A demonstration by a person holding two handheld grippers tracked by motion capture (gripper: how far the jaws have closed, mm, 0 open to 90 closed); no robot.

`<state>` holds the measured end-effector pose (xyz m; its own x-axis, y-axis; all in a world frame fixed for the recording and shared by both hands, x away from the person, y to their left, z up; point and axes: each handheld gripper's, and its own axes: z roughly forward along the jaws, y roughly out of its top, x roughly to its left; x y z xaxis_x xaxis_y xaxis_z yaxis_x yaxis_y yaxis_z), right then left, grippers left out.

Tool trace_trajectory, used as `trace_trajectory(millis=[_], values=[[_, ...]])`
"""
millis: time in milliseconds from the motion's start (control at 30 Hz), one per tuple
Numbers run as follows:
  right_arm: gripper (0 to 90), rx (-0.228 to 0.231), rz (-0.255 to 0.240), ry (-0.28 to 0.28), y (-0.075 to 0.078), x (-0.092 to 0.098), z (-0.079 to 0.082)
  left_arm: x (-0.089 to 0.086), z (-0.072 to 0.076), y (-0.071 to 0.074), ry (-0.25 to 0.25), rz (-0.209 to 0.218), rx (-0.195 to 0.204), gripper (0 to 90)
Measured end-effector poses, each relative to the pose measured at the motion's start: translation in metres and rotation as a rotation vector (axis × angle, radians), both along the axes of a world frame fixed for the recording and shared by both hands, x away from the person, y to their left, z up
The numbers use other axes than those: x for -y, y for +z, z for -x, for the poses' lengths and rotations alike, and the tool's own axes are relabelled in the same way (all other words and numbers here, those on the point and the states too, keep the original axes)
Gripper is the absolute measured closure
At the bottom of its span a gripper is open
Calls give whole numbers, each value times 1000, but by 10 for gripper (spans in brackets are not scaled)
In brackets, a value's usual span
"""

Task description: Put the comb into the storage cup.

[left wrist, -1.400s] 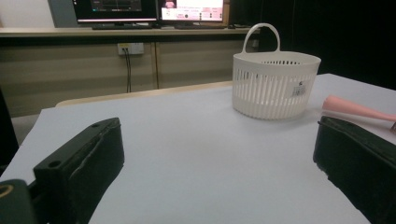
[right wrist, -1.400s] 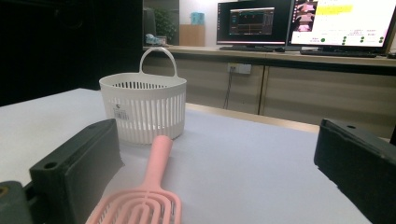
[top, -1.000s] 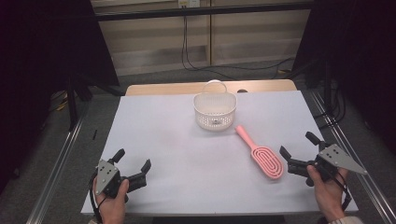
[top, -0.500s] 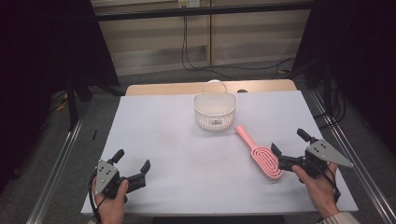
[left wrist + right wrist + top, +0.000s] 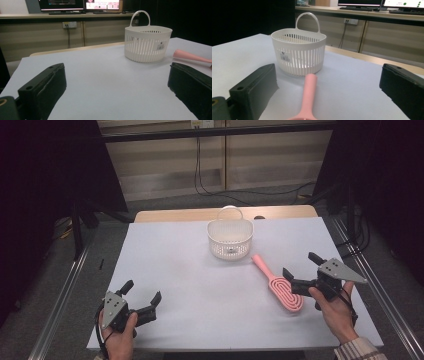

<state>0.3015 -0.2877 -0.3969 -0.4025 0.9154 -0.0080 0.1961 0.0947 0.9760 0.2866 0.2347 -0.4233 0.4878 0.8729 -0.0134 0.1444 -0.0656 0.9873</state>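
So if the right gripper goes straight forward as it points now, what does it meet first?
Most likely the pink hairbrush, lying between its open jaws with the handle pointing ahead. Behind it stands the white basket; the depth is hard to judge.

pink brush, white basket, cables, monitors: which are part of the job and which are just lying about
In the job:
- pink hairbrush, between the open jaws of the right gripper
- white basket, just beyond its handle

Lying about:
- cables on the floor behind the table
- monitors on the far shelf

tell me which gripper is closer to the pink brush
The right gripper: its open jaws sit right beside the pink brush. The left gripper is open too, far across the table.
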Motion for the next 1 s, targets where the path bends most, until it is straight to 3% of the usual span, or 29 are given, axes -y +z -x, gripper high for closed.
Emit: trace_trajectory(millis=[200,367,433,667,733,833,933,1000], values=[[8,-65,-11,32,0,-4,-9,0,0,0,-1,4,-2,19],[18,-161,-4,81,4,-5,-16,0,0,0,-1,1,-4,19],[19,-172,-3,85,4,-5,-17,0,0,0,-1,2,-5,20],[23,-267,62,100,8,-5,-20,0,0,0,-4,4,-7,20],[25,-306,58,122,9,-5,-21,0,0,0,-3,4,-7,20],[21,-331,62,126,10,-5,-21,0,0,0,1,-2,-5,21],[24,-410,58,147,8,-5,-23,0,0,0,0,-1,-5,20],[26,-426,62,158,7,-5,-24,0,0,0,-1,-5,-7,21]])
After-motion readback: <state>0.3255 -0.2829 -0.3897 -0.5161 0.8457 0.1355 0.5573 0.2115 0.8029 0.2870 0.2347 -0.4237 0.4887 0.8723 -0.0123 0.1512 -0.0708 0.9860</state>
